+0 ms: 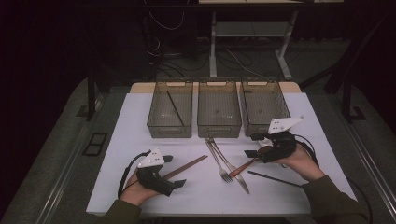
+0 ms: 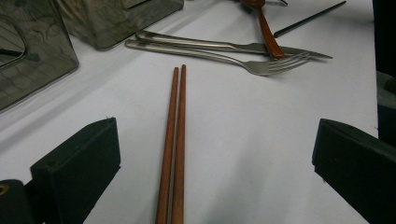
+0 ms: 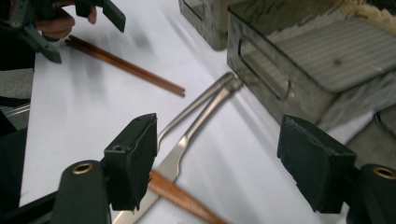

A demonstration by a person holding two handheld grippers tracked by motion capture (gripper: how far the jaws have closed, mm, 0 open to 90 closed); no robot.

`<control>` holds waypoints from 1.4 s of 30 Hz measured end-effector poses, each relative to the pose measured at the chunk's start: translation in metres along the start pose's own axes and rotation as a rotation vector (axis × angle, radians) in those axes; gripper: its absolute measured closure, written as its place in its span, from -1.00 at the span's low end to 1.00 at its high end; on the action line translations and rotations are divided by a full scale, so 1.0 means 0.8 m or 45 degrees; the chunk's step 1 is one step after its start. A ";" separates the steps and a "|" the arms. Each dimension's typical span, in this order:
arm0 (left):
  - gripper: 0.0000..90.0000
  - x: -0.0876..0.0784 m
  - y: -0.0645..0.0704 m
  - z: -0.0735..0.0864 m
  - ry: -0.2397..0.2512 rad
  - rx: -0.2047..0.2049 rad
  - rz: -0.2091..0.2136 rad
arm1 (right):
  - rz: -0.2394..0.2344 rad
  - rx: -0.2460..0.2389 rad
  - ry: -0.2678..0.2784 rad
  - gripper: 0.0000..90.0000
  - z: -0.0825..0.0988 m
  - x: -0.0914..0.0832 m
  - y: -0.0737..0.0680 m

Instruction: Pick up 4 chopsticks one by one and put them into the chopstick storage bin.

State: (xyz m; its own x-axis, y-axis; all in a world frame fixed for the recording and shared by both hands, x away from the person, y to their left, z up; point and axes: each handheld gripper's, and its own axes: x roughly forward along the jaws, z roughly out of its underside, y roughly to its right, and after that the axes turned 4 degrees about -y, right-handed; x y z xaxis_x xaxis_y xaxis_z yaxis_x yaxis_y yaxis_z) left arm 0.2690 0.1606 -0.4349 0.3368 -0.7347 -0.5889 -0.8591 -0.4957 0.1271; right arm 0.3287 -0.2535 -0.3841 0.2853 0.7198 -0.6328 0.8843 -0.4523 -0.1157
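White worktop (image 1: 140, 116) carries 3 smoky bins (image 1: 219, 109) at the back; nearer: brown chopsticks (image 1: 184, 168), fork (image 1: 218, 161) & knife (image 1: 233, 170) (side by side), wooden spoon (image 1: 245, 167), black stick (image 1: 273, 178).

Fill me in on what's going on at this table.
A person is working cutlery on a white table with tongs in each hand. The left tongs stand open around a pair of brown chopsticks without pressing them. The right tongs hang open over a brown spoon that lies across a knife beside a fork. Three bins wait behind; the left one holds a black chopstick.
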 end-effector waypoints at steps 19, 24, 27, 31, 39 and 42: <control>-1.00 -0.001 0.001 0.001 0.002 -0.007 0.006 | -0.016 0.045 -0.077 -0.06 0.064 -0.040 -0.004; -1.00 -0.001 0.001 0.001 0.000 -0.009 0.006 | -0.005 0.045 -0.111 0.07 0.079 -0.050 -0.004; -1.00 -0.001 0.001 0.001 -0.002 -0.009 0.006 | -0.005 0.046 -0.130 0.17 0.089 -0.055 -0.004; -1.00 0.000 0.001 0.001 -0.006 -0.007 0.006 | -0.007 0.044 -0.178 0.28 0.105 -0.057 -0.007; -1.00 0.000 0.000 0.002 -0.014 -0.004 0.009 | 0.015 0.037 -0.257 0.55 0.132 -0.066 -0.008; -1.00 0.001 0.001 0.002 -0.011 -0.003 0.009 | 0.014 0.041 -0.282 0.62 0.142 -0.070 -0.005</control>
State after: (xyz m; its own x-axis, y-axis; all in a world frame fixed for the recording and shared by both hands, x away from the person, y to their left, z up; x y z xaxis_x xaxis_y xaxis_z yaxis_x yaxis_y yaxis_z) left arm 0.2684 0.1603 -0.4365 0.3274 -0.7343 -0.5946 -0.8605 -0.4916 0.1333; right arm 0.2678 -0.3516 -0.4352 0.2033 0.5830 -0.7866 0.8684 -0.4785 -0.1302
